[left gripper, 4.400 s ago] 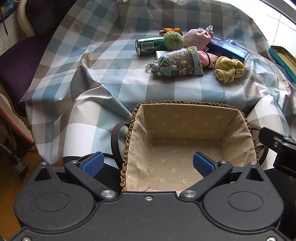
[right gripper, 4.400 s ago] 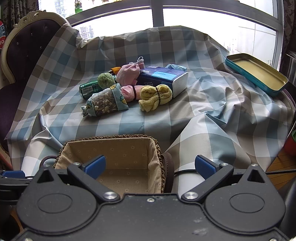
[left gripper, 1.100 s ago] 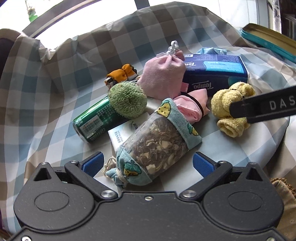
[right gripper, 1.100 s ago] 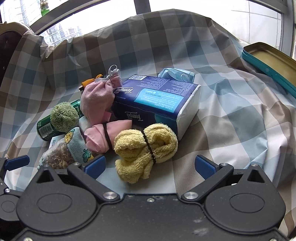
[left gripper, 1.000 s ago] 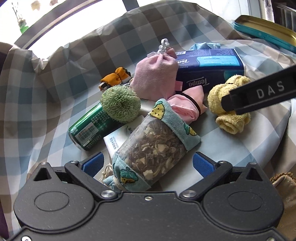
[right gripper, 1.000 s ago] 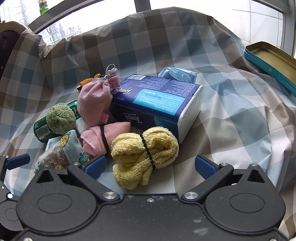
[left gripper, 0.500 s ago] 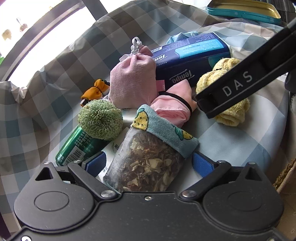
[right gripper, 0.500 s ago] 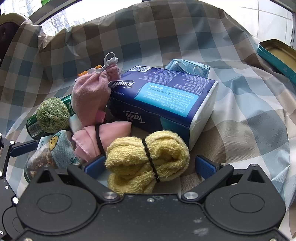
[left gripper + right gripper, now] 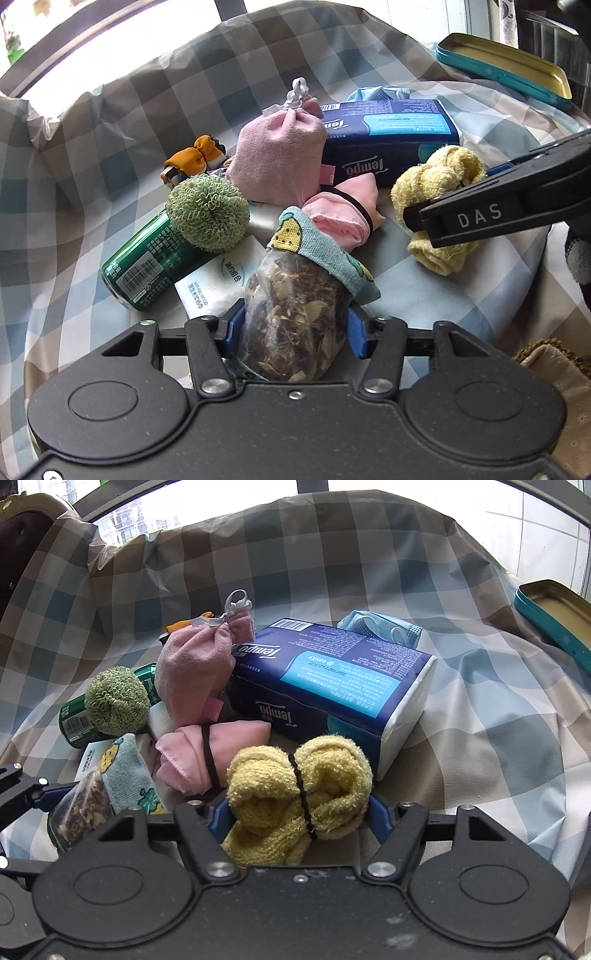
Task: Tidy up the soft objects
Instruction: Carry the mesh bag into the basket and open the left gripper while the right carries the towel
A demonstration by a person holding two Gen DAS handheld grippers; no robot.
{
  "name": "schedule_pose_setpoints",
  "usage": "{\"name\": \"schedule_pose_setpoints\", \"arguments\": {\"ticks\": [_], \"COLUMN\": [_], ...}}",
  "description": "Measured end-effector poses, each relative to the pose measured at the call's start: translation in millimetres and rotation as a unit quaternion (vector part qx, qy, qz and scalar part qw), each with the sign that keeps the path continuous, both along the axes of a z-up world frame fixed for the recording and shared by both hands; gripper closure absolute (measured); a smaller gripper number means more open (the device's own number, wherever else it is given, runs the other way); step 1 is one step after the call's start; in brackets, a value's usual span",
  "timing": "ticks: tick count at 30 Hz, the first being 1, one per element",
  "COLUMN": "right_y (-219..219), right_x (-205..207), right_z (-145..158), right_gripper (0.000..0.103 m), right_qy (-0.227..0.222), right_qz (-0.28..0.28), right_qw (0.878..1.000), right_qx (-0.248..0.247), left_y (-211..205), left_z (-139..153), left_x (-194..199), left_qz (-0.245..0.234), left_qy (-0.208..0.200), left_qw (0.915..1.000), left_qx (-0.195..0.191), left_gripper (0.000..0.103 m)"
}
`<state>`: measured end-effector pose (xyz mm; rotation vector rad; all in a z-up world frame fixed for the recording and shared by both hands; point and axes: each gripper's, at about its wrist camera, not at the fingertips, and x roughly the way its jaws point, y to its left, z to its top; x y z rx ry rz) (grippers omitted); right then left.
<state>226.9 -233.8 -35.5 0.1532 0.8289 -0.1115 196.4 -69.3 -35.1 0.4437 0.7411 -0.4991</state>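
My left gripper [image 9: 293,326] is shut on a clear sachet of dried leaves with a blue printed cuff [image 9: 295,306], also in the right wrist view [image 9: 92,801]. My right gripper [image 9: 295,814] is shut on a yellow rolled towel [image 9: 299,786] bound by a black band; it shows in the left wrist view [image 9: 436,199] too. A pink rolled cloth [image 9: 207,753], a pink drawstring pouch [image 9: 195,679] and a green fuzzy ball [image 9: 116,701] lie between them on the checked cloth.
A blue Tempo tissue pack [image 9: 332,686], a green can [image 9: 144,266], a white wipes packet [image 9: 214,277], a blue face mask [image 9: 380,627] and an orange bow [image 9: 192,158] lie around. A teal tin [image 9: 506,66] is far right. The lined basket's corner [image 9: 550,365] is at lower right.
Both grippers moved forward onto the pile and closed: the left on the leaf sachet, the right on the yellow towel.
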Motion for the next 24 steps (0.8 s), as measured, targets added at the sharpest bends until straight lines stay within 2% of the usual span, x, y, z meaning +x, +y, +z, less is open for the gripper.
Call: {"name": "schedule_pose_setpoints", "arguments": {"ticks": [4,10,17,24], "right_y": [-0.4,-1.0,6.6,19.7], "right_x": [-13.5,-43.4,-95.3,-159.8], "right_z": [9.5,28.2,56.2,86.6], "right_gripper": [0.034,0.034,0.034,0.034], "right_qy": [-0.01,-0.031,-0.07,-0.121], "right_qz": [-0.003,-0.01,-0.003,0.017], "right_qw": [1.0,0.999,0.997,0.992], "right_qx": [0.0,0.006,0.016,0.021], "left_y": [13.5,41.1,68.4,78.2], "left_z": [14.6,45.1,75.9,80.0], "left_x": [-5.8,-25.6,-64.0,-106.5], "left_qz": [0.031,0.086,0.139,0.158], "left_qy": [0.02,0.044,0.041,0.05], "left_qw": [0.9985,0.9901,0.98,0.9754], "left_qx": [-0.04,-0.103,-0.137,-0.145], "left_gripper": [0.051,0.051,0.051,0.051]}}
